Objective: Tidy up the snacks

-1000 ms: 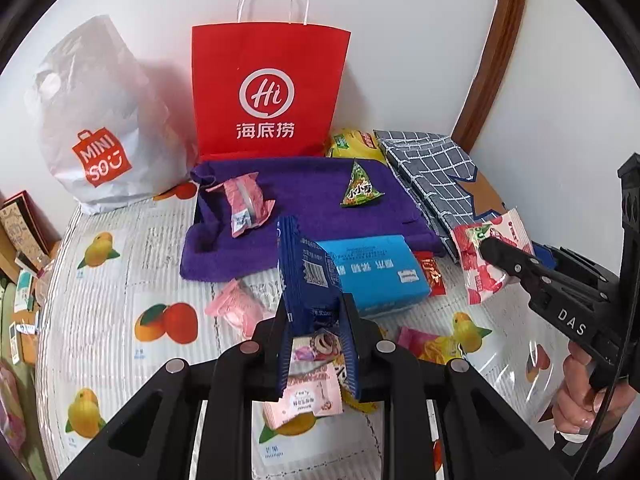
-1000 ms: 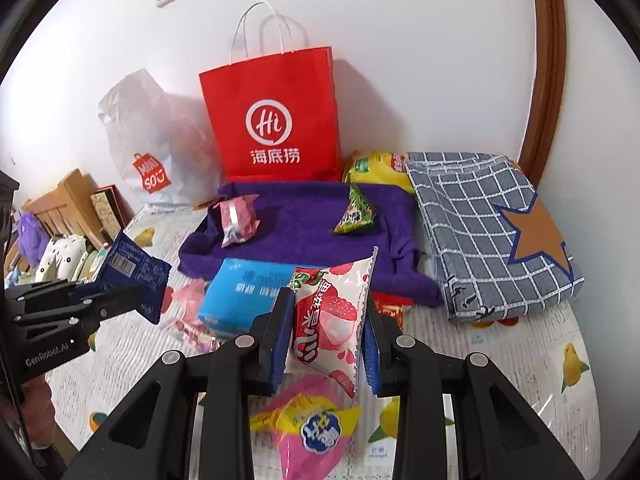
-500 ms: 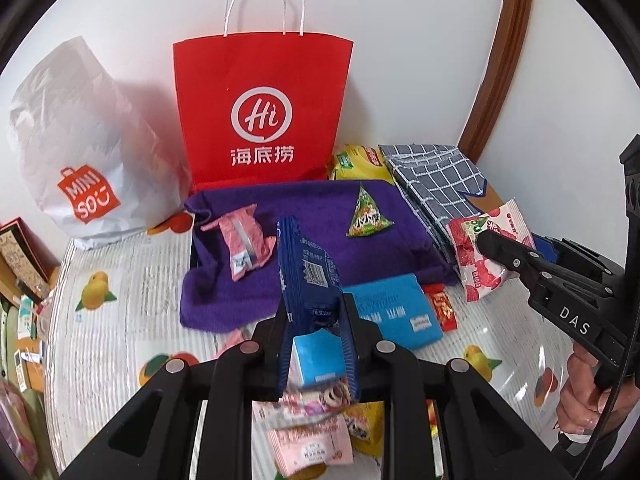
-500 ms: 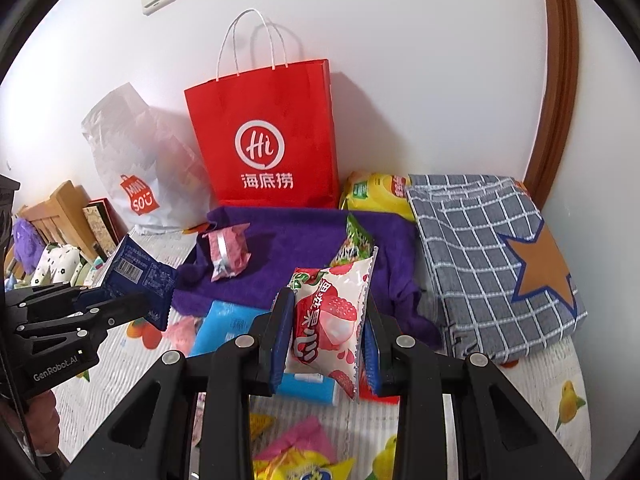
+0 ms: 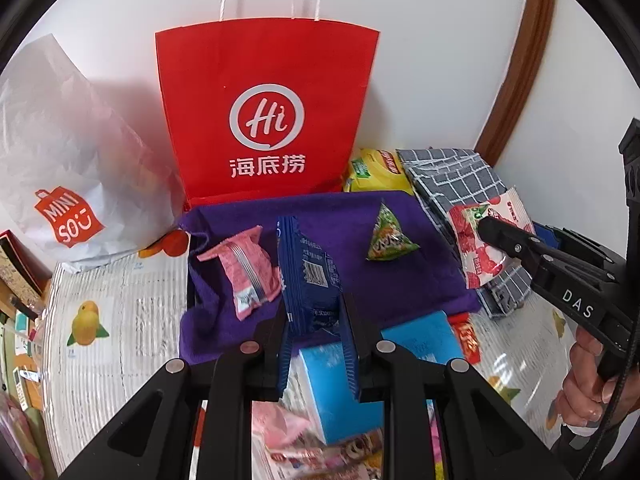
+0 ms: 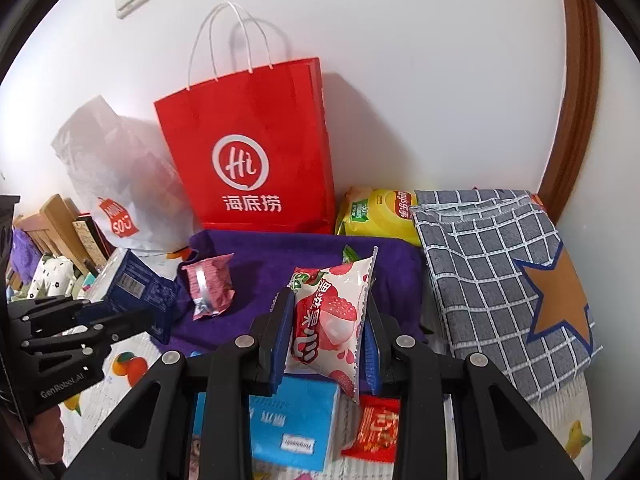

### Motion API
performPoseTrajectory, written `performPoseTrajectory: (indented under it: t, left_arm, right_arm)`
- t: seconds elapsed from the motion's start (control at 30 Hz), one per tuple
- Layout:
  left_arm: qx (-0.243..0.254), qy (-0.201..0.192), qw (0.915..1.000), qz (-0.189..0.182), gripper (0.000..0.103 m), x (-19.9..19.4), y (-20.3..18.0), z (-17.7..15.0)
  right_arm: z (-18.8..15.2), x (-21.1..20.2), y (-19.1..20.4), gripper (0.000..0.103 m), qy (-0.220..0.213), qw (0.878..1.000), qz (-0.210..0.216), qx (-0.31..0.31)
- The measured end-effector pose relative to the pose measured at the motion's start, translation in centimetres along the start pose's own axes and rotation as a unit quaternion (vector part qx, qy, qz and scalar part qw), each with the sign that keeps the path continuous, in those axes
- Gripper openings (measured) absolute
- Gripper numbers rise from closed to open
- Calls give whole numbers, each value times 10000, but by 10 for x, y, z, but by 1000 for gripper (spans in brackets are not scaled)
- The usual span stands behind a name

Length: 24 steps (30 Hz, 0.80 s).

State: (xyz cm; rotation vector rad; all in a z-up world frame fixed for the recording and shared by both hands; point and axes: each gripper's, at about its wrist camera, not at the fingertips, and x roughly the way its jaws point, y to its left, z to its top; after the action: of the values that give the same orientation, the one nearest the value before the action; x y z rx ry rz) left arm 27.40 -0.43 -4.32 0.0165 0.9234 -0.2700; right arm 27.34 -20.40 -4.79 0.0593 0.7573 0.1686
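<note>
My left gripper [image 5: 314, 316] is shut on a dark blue snack packet [image 5: 308, 276] and holds it over the front edge of the purple towel [image 5: 328, 216]. My right gripper [image 6: 326, 320] is shut on a white and red lychee snack bag [image 6: 330, 316], held above the towel's [image 6: 260, 256] front right part. A pink packet [image 5: 248, 272] and a green triangular packet [image 5: 388, 236] lie on the towel. The right gripper [image 5: 496, 232] also shows in the left wrist view, and the left gripper [image 6: 132, 316] shows in the right wrist view.
A red paper bag [image 5: 264, 116] and a white Miniso bag [image 5: 68, 168] stand against the wall behind the towel. A yellow chip bag [image 6: 380, 216] and a grey checked cloth [image 6: 500, 264] lie at the right. A light blue box [image 6: 292, 420], a red packet [image 6: 376, 428] and other snacks lie in front.
Both grippers have moved forward toward the purple towel with their packets still held. The towel and bags now look closer and larger.
</note>
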Motion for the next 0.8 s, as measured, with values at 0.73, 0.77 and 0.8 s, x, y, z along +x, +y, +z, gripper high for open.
performPoseTrajectory:
  t: [0.73,0.77,0.8]
  left_arm:
    - [-418,678,9968,27,21,95,39,15]
    - [-403,721,9966,47,21,99,40,14]
    - [-396,757,9963,56,21,102,39,14]
  right_arm:
    - [1,97,-22,32,810,9966,8,-129]
    - [-1,100,-23,32,865,9961,43,-160]
    - [-2,103,-23,32,904,9957,58,-182]
